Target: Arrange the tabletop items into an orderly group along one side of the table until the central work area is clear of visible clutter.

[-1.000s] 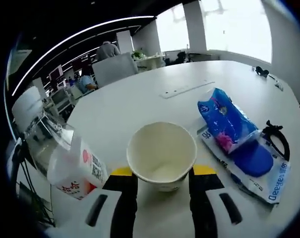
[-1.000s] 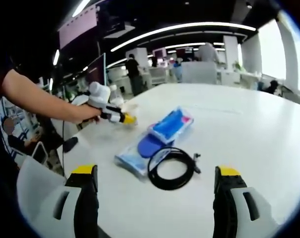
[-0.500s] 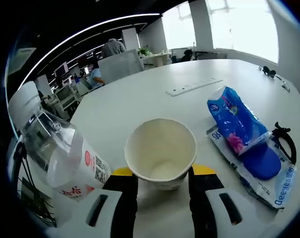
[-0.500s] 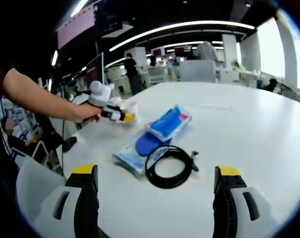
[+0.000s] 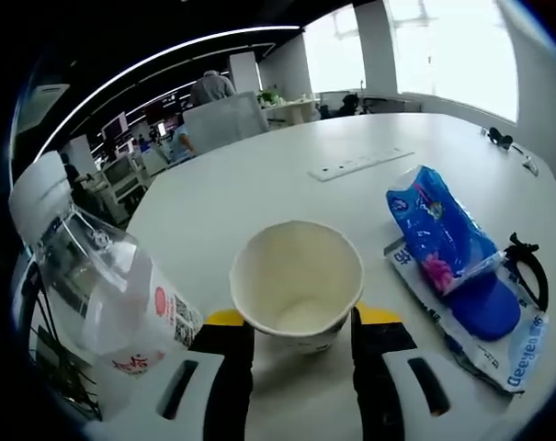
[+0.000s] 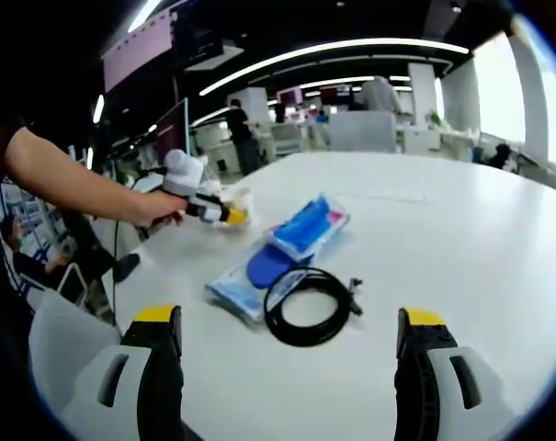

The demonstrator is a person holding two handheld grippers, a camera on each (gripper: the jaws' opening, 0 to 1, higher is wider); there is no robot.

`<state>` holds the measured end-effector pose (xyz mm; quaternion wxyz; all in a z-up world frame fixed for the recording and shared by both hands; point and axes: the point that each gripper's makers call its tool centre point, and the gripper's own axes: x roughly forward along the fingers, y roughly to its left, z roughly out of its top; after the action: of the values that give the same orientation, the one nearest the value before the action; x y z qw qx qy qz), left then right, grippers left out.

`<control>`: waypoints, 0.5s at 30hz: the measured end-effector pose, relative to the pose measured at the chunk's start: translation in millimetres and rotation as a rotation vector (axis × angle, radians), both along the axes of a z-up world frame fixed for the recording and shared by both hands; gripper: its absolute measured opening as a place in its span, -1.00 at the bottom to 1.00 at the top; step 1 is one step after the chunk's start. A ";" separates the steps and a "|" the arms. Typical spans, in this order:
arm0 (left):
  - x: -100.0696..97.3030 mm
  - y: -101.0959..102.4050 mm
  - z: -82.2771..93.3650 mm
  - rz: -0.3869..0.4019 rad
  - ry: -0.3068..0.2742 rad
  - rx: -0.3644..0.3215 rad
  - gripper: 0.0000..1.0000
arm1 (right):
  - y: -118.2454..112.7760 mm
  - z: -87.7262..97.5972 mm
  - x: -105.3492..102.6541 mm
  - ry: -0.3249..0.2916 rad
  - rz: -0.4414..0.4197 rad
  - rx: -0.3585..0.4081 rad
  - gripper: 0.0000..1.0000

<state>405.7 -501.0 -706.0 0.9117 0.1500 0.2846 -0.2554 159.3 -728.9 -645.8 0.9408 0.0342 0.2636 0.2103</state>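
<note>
A white paper cup stands upright on the white table, and my left gripper is shut on its sides. Just left of the cup stands a clear plastic bottle with a red-and-white label. To the right lie a blue tissue pack, a flat blue-printed packet and a black cable. In the right gripper view my right gripper hangs open above the table, near the coiled black cable. Beyond the coil lie the tissue pack and the flat packet. A person's hand holds the left gripper at the cup.
A white power strip lies farther across the table, and a small black object sits near the far right edge. A grey chair stands at the far side. Office desks and people fill the background.
The left gripper view has shifted a little; the bottle looms larger at the left. The cup stays between the left jaws. The right gripper stays open, with the cable slightly nearer.
</note>
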 end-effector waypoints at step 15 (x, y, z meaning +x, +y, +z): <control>-16.4 3.3 -2.4 0.006 0.008 -0.006 0.06 | 7.6 3.7 2.9 -0.013 0.013 0.005 0.90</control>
<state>389.3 -497.7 -708.5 0.9118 0.1453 0.2881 -0.2541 162.3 -721.3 -642.1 0.9410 0.0334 0.2570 0.2174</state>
